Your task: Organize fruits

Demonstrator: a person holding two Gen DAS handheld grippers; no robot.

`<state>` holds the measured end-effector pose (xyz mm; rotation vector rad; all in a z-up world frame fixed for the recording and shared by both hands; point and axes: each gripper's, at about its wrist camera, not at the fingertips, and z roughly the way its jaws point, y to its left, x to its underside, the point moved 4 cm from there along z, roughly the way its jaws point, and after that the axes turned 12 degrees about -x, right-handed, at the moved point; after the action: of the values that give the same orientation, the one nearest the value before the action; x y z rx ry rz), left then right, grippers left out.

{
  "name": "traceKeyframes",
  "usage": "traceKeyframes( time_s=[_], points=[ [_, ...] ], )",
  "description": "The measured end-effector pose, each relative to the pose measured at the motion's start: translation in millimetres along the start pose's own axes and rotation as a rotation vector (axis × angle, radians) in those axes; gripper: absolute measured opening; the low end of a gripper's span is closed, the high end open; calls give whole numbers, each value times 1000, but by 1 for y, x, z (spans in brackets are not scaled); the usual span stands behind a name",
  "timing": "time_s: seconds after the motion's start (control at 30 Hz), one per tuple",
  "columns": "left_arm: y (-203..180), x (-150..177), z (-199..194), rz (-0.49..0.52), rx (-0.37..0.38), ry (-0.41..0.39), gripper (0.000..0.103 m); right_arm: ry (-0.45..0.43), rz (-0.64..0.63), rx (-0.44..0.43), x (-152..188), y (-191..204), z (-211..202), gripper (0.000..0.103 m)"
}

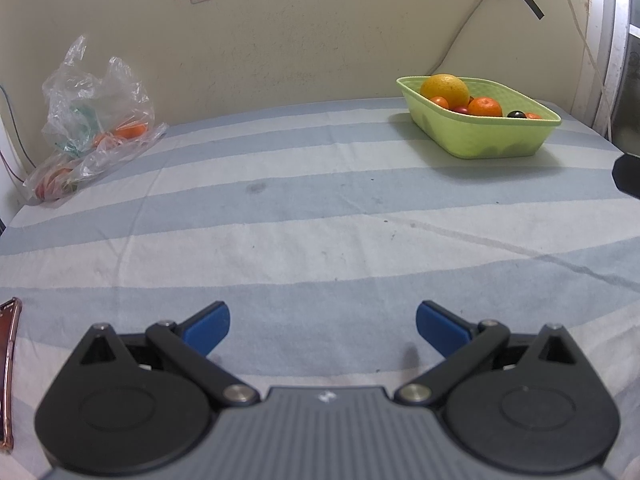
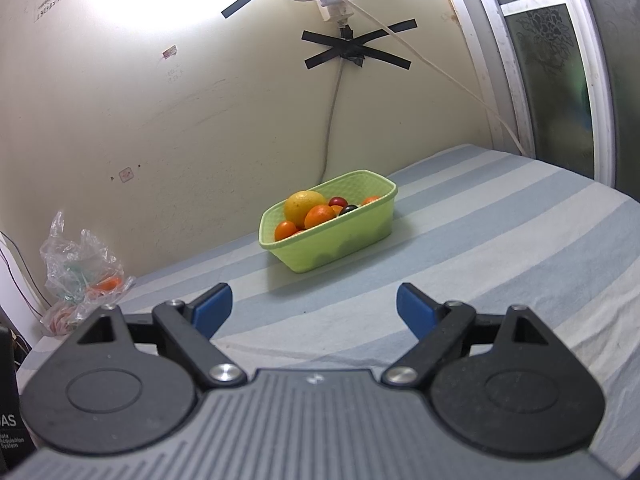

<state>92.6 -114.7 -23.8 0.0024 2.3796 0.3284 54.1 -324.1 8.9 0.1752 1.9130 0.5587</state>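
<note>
Striped blue-and-white cloth [image 1: 320,220] covers the table, backed by a cream wall [image 1: 280,40] with black tape crosses and white cables; frosted window panes [image 2: 552,80] stand at the right edge in the right wrist view

Left gripper [image 1: 323,326]: held low and level over the near part of the cloth, pointing toward the wall. Jaws spread wide, blue pads [image 1: 208,330] well apart, nothing between them

Right gripper [image 2: 314,312]: held higher, tilted slightly, aimed toward the basket. Jaws likewise spread, empty, blue pads [image 2: 212,310] well apart

Green basket [image 1: 500,140] sits on the cloth near the wall, right of centre in the left view, well apart from both grippers. Inside: a large yellow fruit [image 1: 445,89] at the wall-side end, several small oranges [image 1: 485,107] beside it, a red fruit [image 2: 338,201] and a dark round one [image 1: 516,114]

Crumpled clear plastic bag [image 1: 96,120] lies at the far left against the wall, well apart from the basket; at least one orange fruit [image 1: 130,131] shows through it, other contents unclear

Reddish-edged flat object [image 1: 9,372] at the left border of the left view, cut off, cannot identify
</note>
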Motion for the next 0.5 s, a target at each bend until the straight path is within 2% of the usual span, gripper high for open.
traceKeyframes(
  time_s=[0.5],
  points=[
    [-1, 0, -2, 7, 7, -1, 103, 0, -2, 0, 0, 2, 0, 91]
  ],
)
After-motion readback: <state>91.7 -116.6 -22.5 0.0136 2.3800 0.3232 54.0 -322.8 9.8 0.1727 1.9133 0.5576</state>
